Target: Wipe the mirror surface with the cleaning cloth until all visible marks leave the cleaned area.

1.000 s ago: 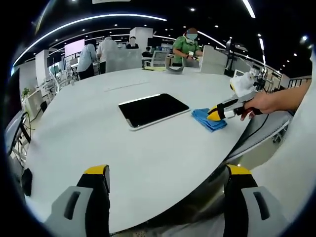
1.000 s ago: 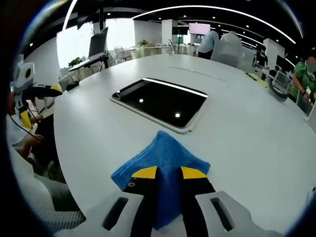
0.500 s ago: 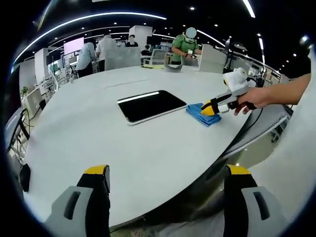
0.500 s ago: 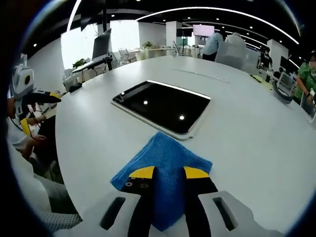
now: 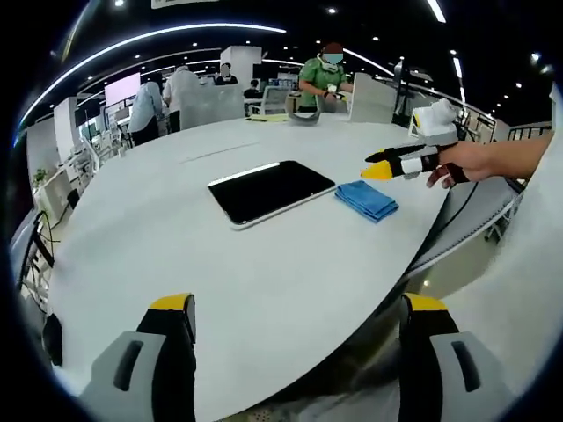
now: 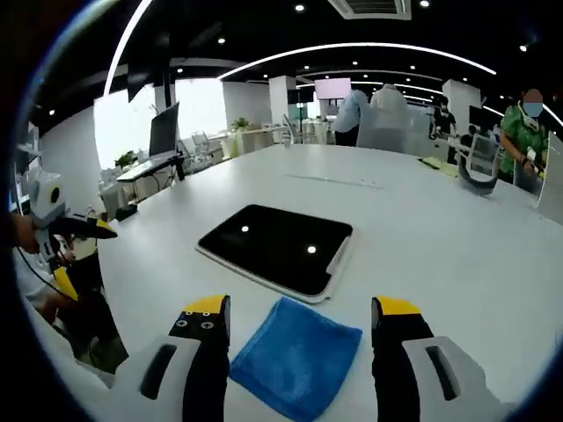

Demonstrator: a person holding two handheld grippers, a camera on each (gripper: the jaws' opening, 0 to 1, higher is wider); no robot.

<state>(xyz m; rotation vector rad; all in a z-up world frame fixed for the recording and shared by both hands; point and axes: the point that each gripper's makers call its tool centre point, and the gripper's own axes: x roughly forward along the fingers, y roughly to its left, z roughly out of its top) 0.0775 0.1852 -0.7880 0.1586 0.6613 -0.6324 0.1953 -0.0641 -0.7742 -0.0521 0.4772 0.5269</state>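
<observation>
Now we lift our right gripper off the blue cloth beside the mirror, jaws open. Our left gripper hangs open too. We could shove the cloth away.

**Open-plan office around a large white table**

We see a broad, rounded white table stretching across an open office. Above us runs a dark ceiling set with small round spotlights and long curved light strips. In the right gripper view, bright windows stand behind desks with a monitor, and a lit pink screen hangs further back. Several people stand at the table's far edge.
</observation>
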